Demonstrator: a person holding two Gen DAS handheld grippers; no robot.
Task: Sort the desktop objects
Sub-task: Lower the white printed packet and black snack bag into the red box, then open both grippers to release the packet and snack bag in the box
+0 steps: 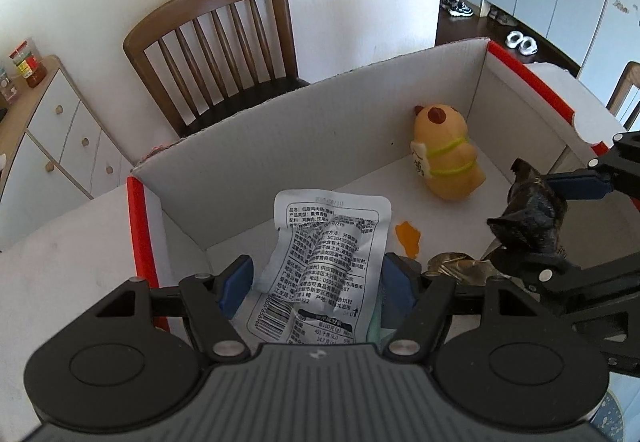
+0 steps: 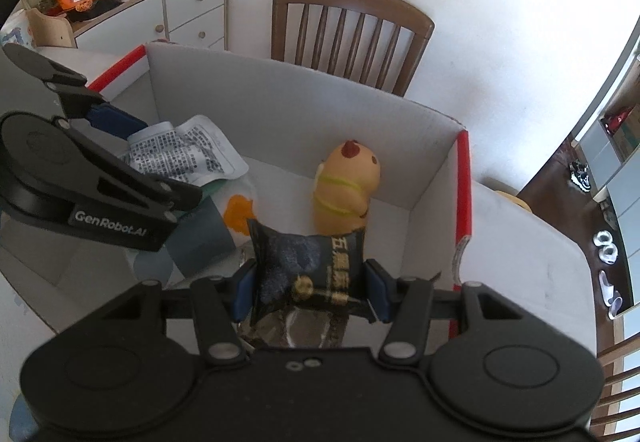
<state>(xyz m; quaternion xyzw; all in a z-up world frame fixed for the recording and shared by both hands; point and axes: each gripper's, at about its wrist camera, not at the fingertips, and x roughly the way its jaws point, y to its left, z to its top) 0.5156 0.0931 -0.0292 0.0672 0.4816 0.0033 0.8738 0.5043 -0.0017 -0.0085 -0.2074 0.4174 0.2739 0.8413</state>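
Both grippers hang over an open cardboard box [image 1: 360,114] with plain white inner walls and red-edged corners, set on a pale table [image 1: 60,262]. Sorting looks to be under way, not finished — each hand carries a packet that has not been let go.

The left gripper [image 1: 316,278] has a silver-white foil pouch [image 1: 320,242] between its blue pads; the pouch is crinkled, folded on itself and covered in small black print. The jaws stand fairly wide, and the pouch seems held between them, though whether the pads press firmly cannot be told. The right gripper [image 2: 310,288] is clamped on a dark, glossy snack packet [image 2: 308,266] with gold lettering, puffy like a small pillow with crimped ends.

Already on the box floor: a soft-looking, rounded tan animal toy [image 1: 444,158] with brown ears and thin yellow-green bands around its body, standing near the far right corner. Beside it lies a small flat orange scrap [image 1: 408,238], and something shiny and metallic shows just under the right gripper — too hidden to name.

Judging by this, at least one item is sorted and two packets await release into the box. Beyond the box stands a wooden slat-back chair [image 1: 216,50].
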